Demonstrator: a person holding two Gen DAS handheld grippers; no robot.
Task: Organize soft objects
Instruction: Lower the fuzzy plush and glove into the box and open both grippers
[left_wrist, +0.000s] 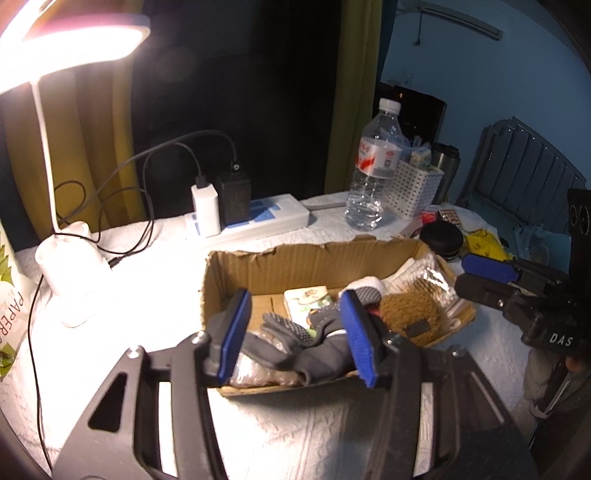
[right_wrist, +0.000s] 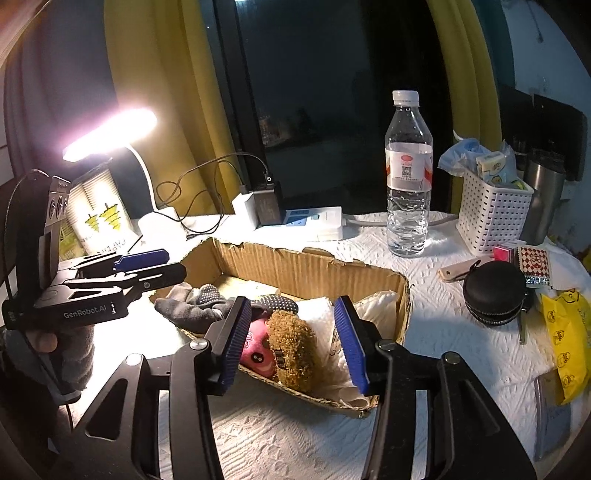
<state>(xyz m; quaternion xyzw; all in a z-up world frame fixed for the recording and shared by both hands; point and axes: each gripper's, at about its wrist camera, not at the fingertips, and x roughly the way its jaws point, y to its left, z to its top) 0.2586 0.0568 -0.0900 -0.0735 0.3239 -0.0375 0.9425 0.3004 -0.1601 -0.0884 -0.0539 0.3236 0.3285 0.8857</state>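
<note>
A shallow cardboard box (left_wrist: 258, 264) (right_wrist: 295, 269) sits on the white cloth. In it lie a grey dotted glove (left_wrist: 295, 338) (right_wrist: 192, 306), a brown fuzzy plush (left_wrist: 410, 312) (right_wrist: 291, 347), a pink plush (right_wrist: 258, 350), a tissue pack (left_wrist: 306, 301) and white cloths (right_wrist: 376, 302). My left gripper (left_wrist: 295, 334) is open and empty, hovering over the glove at the box's near edge. My right gripper (right_wrist: 291, 345) is open and empty, its fingers on either side of the brown plush. Each gripper shows in the other's view, the left gripper (right_wrist: 162, 264) at the left and the right gripper (left_wrist: 476, 277) at the right.
A lit desk lamp (left_wrist: 70, 266) stands left of the box. Behind the box are a power strip with chargers (left_wrist: 251, 218), a water bottle (left_wrist: 373, 173) (right_wrist: 408, 177) and a white basket (right_wrist: 491, 214). A black round case (right_wrist: 493, 295) and a yellow bag (right_wrist: 565, 339) lie to the right.
</note>
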